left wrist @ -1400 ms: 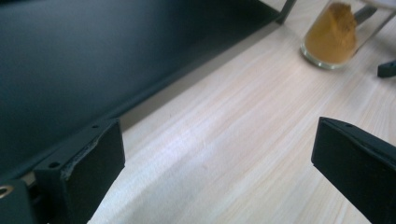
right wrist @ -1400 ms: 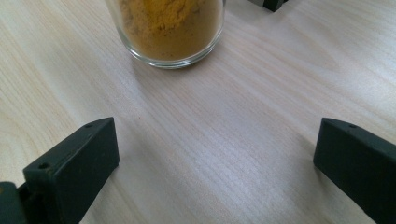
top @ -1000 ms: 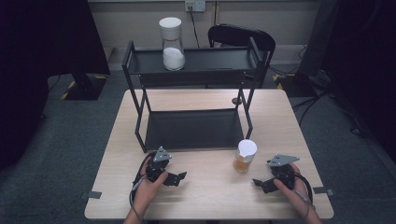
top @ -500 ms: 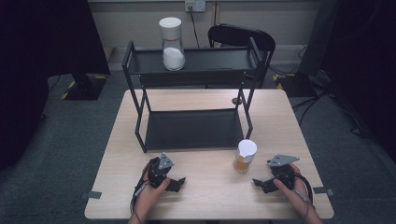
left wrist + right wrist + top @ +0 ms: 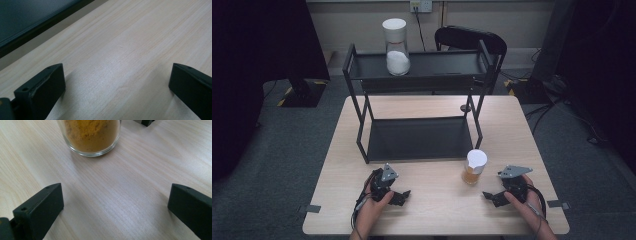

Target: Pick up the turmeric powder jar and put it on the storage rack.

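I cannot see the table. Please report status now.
Both grippers, left and right, open, empty. Jar upright before the right gripper, untouched. Nothing between them.

The left gripper [image 5: 398, 196], a black two-jaw tool with a grey three-cornered plate on top, has drawn back a little from the low shelf of the black metal rack [image 5: 417, 138] toward the near table edge, its empty jaws having just opened wide.

Pale matt wood-grain table [image 5: 437, 210], glossy clear glass jar [image 5: 91, 137], matt black metal shelf [image 5: 417, 137].
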